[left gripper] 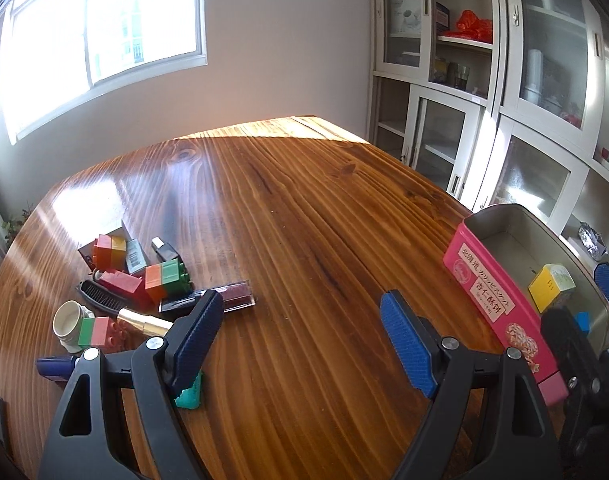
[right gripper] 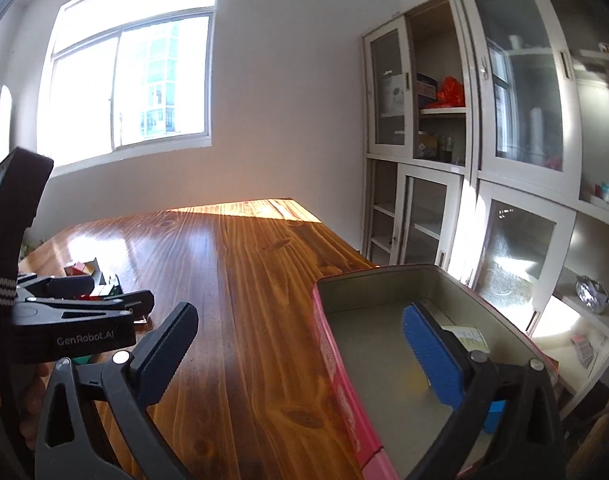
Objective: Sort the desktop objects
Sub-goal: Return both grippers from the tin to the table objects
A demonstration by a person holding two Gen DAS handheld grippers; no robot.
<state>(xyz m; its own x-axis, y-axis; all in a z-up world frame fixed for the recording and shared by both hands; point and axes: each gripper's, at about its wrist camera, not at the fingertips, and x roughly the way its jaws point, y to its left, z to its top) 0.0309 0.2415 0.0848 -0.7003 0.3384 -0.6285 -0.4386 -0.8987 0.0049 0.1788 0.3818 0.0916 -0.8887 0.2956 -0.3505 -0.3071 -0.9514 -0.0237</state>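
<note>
Right wrist: tin [right gripper: 368, 280] under spread fingers [right gripper: 432, 356].

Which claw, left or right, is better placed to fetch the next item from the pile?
Probably the left claw: it is open with the pile of blocks just ahead of its finger, while the right claw hangs open at the pink tin.
</note>
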